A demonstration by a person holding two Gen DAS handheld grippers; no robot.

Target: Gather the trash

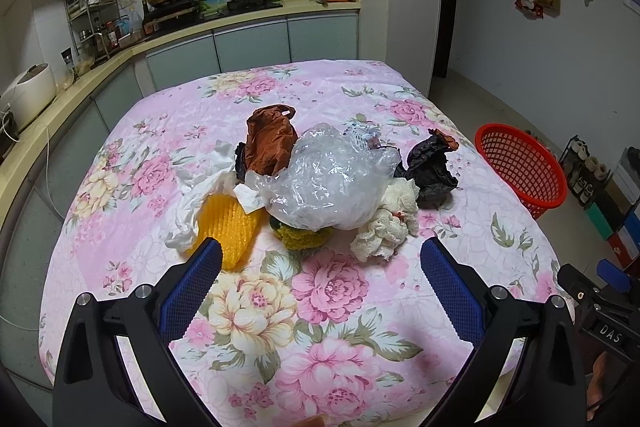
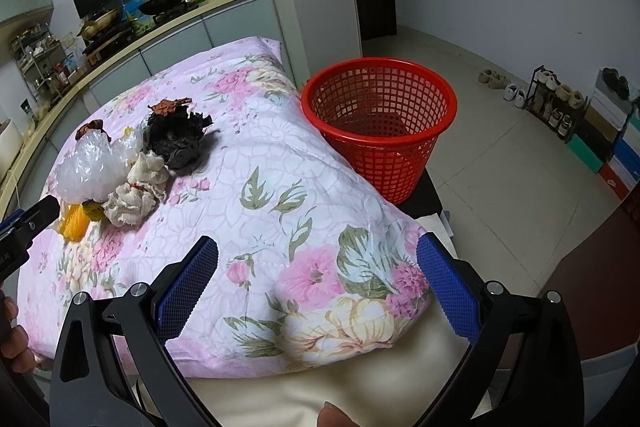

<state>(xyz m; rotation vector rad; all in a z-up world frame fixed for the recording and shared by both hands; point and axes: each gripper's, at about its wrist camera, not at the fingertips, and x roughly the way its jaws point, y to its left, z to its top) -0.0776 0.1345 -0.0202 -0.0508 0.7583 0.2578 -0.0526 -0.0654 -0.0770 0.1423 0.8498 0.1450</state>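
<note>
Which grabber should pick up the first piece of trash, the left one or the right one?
Probably the left. The left gripper is open and points straight at the trash pile, with the yellow net just past its fingertips. The right gripper is open too, but sits farther away, nearer the red basket.

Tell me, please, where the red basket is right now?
The red basket stands off the right edge of the flowered cloth, on a dark stand beside the table; in the left wrist view it sits at the right, beyond the black crumpled bag.
</note>
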